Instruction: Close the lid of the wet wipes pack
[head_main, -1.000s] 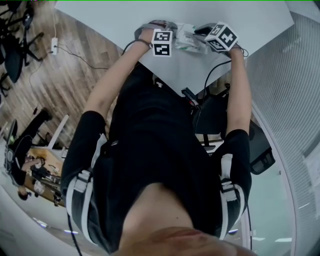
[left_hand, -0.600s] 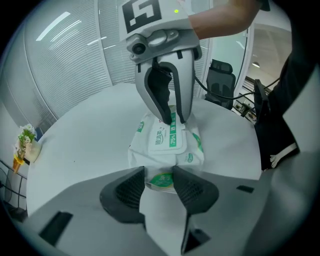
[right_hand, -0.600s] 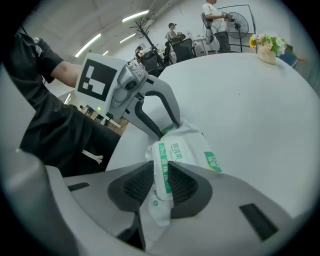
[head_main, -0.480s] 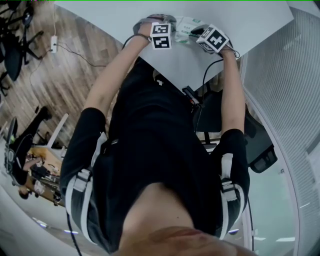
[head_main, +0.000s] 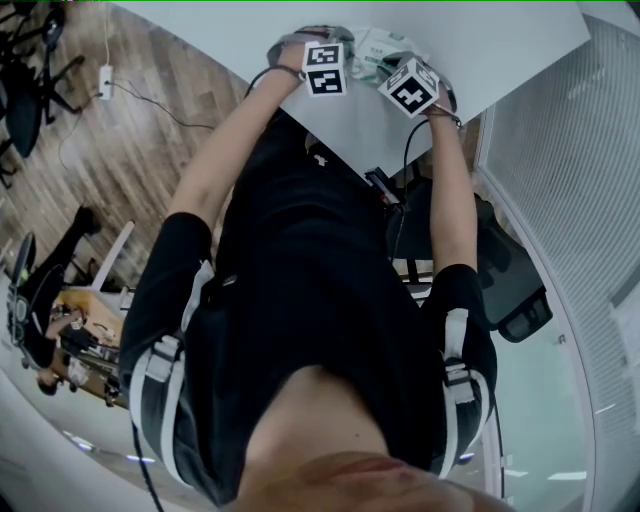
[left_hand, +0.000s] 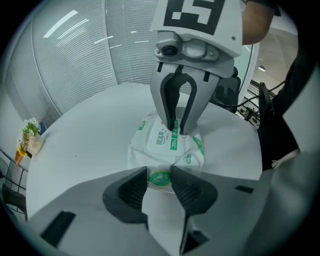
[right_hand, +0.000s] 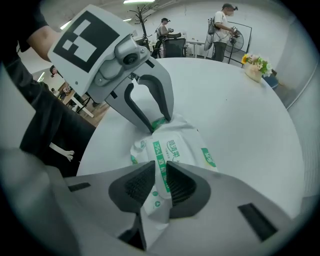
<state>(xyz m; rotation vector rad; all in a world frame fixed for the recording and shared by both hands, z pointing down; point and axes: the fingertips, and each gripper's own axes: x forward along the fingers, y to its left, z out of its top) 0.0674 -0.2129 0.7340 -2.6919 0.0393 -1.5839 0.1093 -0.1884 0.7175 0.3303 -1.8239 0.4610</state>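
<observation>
- Lying flat on the white table (left_hand: 90, 135): wet wipes pack (left_hand: 167, 145), which sat between both grippers.
- Left gripper (left_hand: 159, 176): jaws, just closing, pinched the pack's green-logo end.
- Right gripper (right_hand: 160, 172): jaws, just closing, clamped its printed top strip.

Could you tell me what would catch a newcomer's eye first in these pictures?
The white-and-green wet wipes pack lies on the white round table, with the left gripper and right gripper at opposite ends. Both have just been closing their jaws, each pinching one end of it.
</observation>
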